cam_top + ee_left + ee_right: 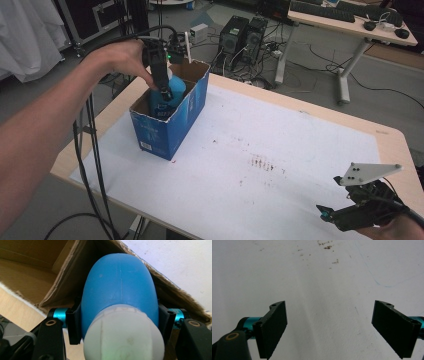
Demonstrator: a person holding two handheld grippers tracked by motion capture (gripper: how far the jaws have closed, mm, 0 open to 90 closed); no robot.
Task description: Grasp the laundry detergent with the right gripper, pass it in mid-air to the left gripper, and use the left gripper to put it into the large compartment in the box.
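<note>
Left gripper [162, 90] is at the open top of the blue cardboard box [172, 125], which stands near the far left corner of the table [395, 145] on the white sheet [280, 150]. Its jaws are clamped on a blue bottle [170, 95] with a white cap; in the left gripper view the bottle [120, 292] sits squarely between the two black pads [73, 326], cap [122, 335] toward the camera and rounded body pointing away into the box. The brown inner walls of the box [62, 282] rise around and behind it. Long axis of the bottle runs along the gripper's own line, so roughly top-down into the box, slightly tilted. From the high view the lower part of the bottle is already below the box rim, tucked against the near-right wall; I cannot tell whether its base touches the box floor. Right gripper [345, 212] rests well away from the box, at the near right corner of the table, jaws spread wide with nothing between them; its own view shows bare white sheet [324, 290] with a few brown specks. Judgement: the left hand [120, 60] is the one doing the work, and the move turns on lowering straight along the bottle's axis until it seats, then letting go. The tight box corner could snag the bottle shoulder.
</note>
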